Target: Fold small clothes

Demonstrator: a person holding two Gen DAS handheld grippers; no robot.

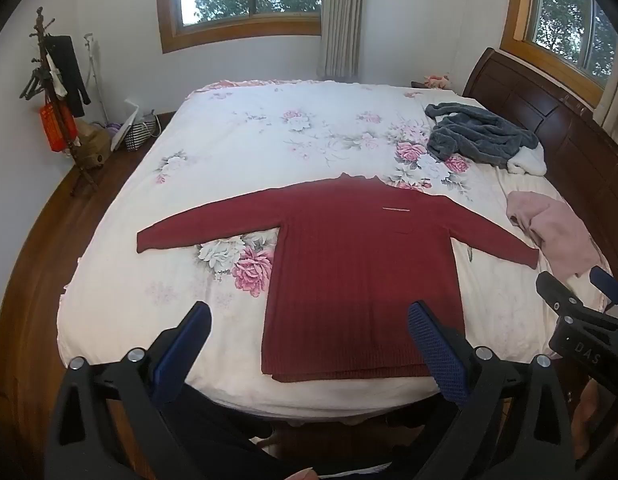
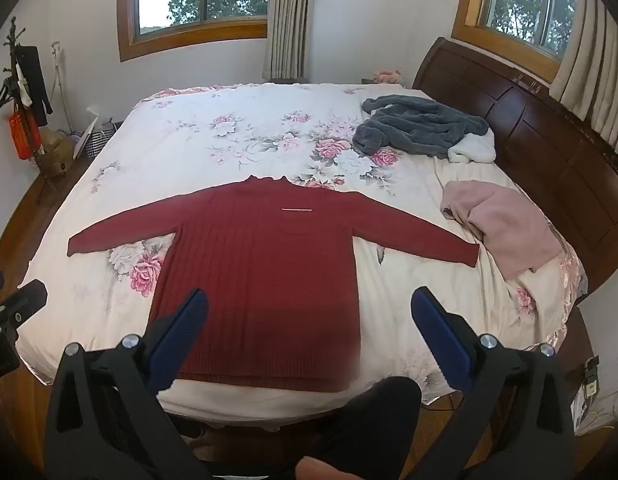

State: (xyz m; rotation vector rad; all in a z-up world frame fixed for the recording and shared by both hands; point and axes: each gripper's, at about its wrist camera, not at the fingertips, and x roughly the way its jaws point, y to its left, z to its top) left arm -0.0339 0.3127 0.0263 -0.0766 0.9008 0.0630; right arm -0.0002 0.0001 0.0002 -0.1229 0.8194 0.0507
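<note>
We judge the first fold is a sleeve: we should pinch each cuff of the red sweater (image 2: 261, 280) cleanly and carry it flat across the chest. It lies spread on the bed (image 1: 269, 120), ahead of the left gripper (image 1: 309, 332) and right gripper (image 2: 309, 324), both wide and empty

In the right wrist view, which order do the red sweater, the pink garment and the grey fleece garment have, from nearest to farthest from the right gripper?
From the right gripper:
1. Red sweater, spread flat directly ahead, hem nearest.
2. Pink garment, crumpled at the right side of the bed.
3. Grey fleece garment, far right, near the headboard.
</note>
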